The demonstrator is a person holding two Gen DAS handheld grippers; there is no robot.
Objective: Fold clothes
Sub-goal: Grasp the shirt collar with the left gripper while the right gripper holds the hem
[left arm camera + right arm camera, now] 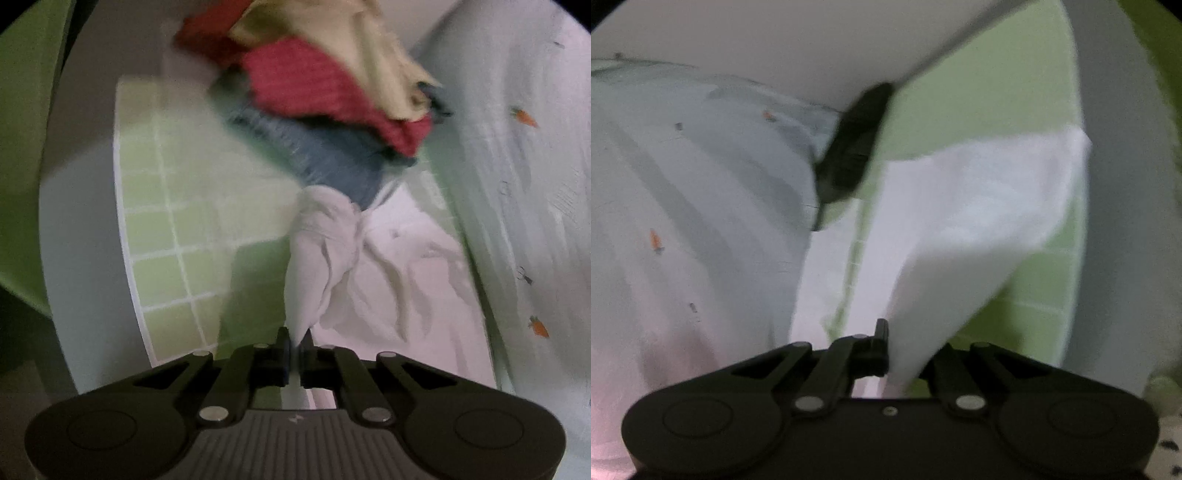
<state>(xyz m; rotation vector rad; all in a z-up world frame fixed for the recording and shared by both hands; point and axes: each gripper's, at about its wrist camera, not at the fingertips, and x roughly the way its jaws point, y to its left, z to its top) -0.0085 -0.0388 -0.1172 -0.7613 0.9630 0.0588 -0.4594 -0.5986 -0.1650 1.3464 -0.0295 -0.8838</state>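
Both the left gripper and the right gripper are clamped on bunched edges of a soft white garment, lifted over the green checked tabletop near a pile of red, cream and blue clothes, so it likely needs spreading flat for folding.

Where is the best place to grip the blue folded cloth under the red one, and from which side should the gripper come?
Grip the blue folded cloth at its bare lower corner, coming from the near side over the green checked sheet. The red cloth and cream cloth cover its far part. Both grippers already hold the white garment, so one, probably the left gripper, must release first.
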